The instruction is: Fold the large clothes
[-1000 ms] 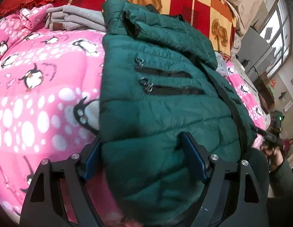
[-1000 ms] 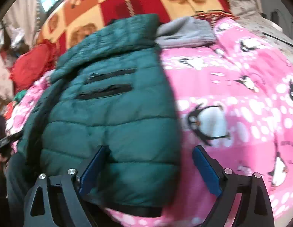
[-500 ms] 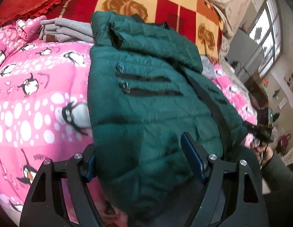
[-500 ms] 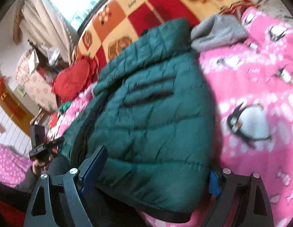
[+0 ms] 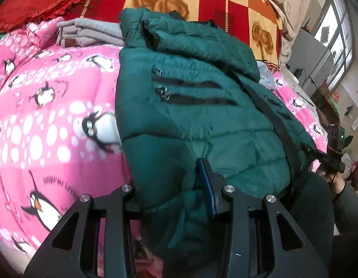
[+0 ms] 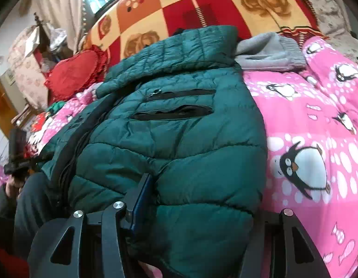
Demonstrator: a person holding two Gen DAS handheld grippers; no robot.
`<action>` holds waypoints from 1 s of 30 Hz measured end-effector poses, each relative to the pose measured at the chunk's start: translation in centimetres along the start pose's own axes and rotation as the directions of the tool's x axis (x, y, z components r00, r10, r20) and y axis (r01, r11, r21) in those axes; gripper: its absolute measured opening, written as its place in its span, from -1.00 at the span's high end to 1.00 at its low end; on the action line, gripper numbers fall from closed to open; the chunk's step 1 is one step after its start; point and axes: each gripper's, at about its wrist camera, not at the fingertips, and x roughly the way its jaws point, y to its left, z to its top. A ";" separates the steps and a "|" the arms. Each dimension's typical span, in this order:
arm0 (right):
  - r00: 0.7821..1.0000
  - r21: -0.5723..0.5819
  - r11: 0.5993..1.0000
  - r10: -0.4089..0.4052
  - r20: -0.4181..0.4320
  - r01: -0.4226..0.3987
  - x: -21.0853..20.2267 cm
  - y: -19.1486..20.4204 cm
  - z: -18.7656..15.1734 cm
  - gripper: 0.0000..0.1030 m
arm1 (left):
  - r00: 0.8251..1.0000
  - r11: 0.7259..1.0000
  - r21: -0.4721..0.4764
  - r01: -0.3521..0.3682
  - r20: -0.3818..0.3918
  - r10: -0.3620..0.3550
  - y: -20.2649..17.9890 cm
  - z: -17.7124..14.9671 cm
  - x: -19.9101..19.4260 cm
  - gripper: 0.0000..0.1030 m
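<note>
A dark green quilted puffer jacket (image 5: 202, 106) lies front-up on a pink penguin-print duvet (image 5: 44, 120), collar toward the far end. My left gripper (image 5: 169, 185) is shut on the jacket's near hem at its left corner; the fabric bunches between the jaws and hides the left finger. My right gripper (image 6: 202, 199) is shut on the hem at the right corner of the jacket (image 6: 179, 143), with padded fabric bulging over the right finger. Each view shows the other gripper's handle in a hand at the edge.
Folded grey clothes (image 5: 86, 32) lie behind the jacket, also in the right wrist view (image 6: 271, 51). A red and orange rose blanket (image 5: 202, 2) and a red ruffled cushion (image 6: 74, 74) sit at the head of the bed. Furniture and a window stand beyond the bed.
Both grippers' jaws have closed from wide open onto the jacket's near hem, and the hem fabric has gathered up between them.
</note>
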 end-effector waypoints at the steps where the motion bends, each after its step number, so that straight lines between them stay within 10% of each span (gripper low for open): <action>1: 1.000 0.016 1.000 0.009 -0.001 -0.009 0.0 -0.3 0.0 -0.03 | 1.000 1.000 -0.019 0.009 -0.003 -0.009 0.4 -0.1 0.1 0.24; 13: 0.999 -0.008 1.000 0.017 0.047 -0.017 -0.5 0.5 -0.6 0.11 | 0.998 0.997 -0.057 0.058 -0.001 -0.058 0.9 0.0 0.6 -0.05; 17: 0.997 -0.027 1.000 -0.009 0.076 0.011 -1.9 1.5 0.1 0.52 | 1.000 0.999 -0.043 0.017 0.024 -0.016 0.2 0.4 -0.2 0.62; 30: 0.995 0.000 0.997 -0.077 0.068 0.077 -2.3 4.6 0.3 0.57 | 0.998 0.994 -0.104 -0.010 0.055 0.016 0.5 1.6 -1.3 0.63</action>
